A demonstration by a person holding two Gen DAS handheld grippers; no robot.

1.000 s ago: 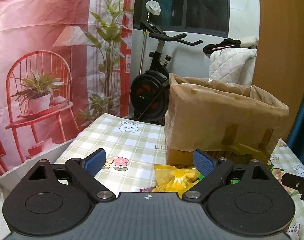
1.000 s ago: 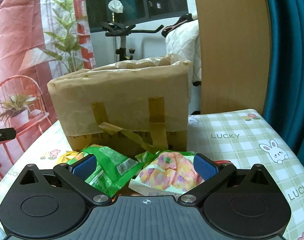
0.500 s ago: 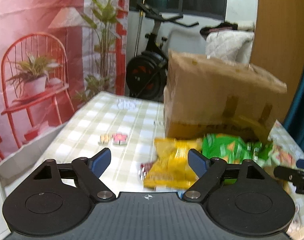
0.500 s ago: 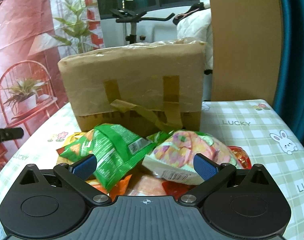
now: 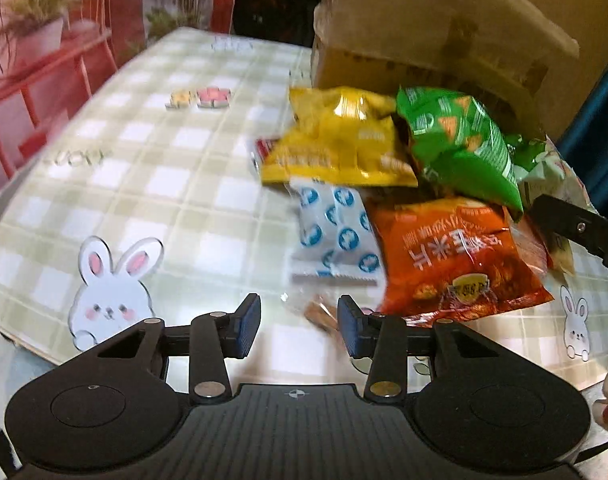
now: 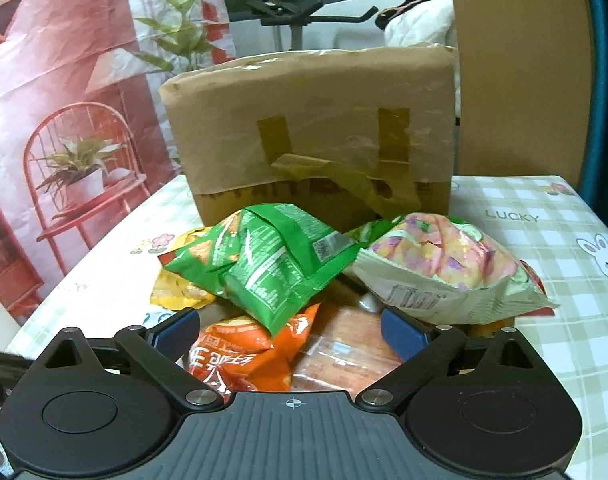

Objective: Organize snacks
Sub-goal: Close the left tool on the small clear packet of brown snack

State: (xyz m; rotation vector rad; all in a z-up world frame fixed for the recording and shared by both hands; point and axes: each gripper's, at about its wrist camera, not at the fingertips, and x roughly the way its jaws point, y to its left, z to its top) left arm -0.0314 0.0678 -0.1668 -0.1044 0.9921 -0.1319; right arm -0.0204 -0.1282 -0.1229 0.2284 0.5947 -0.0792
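Note:
A heap of snack bags lies on the checked tablecloth (image 5: 164,184) in front of a brown cardboard box (image 5: 423,32): a yellow bag (image 5: 335,140), a green bag (image 5: 459,148), a white-and-blue packet (image 5: 335,236) and an orange bag (image 5: 455,260). My left gripper (image 5: 300,326) points down at the heap's near edge, its jaws closing. A small clear packet of brown snacks (image 5: 319,312) lies partly between them, untouched. My right gripper (image 6: 290,332) hovers over the orange bag (image 6: 240,352) and a reddish packet (image 6: 343,344), jaws wide and closing slightly. Beyond it lie the green bag (image 6: 272,264) and a pale pink-patterned bag (image 6: 443,268).
The box (image 6: 311,120) stands upright behind the heap, taped on its front. The right gripper's black finger (image 5: 575,232) reaches in over the heap's right side. An exercise bike (image 6: 296,12), a red printed backdrop (image 6: 64,80) and a teal curtain (image 6: 607,80) surround the table.
My left gripper has tipped downward and sunk toward the heap, and its jaws have narrowed a lot. The right gripper has come lower and closer over the bags, still wide.

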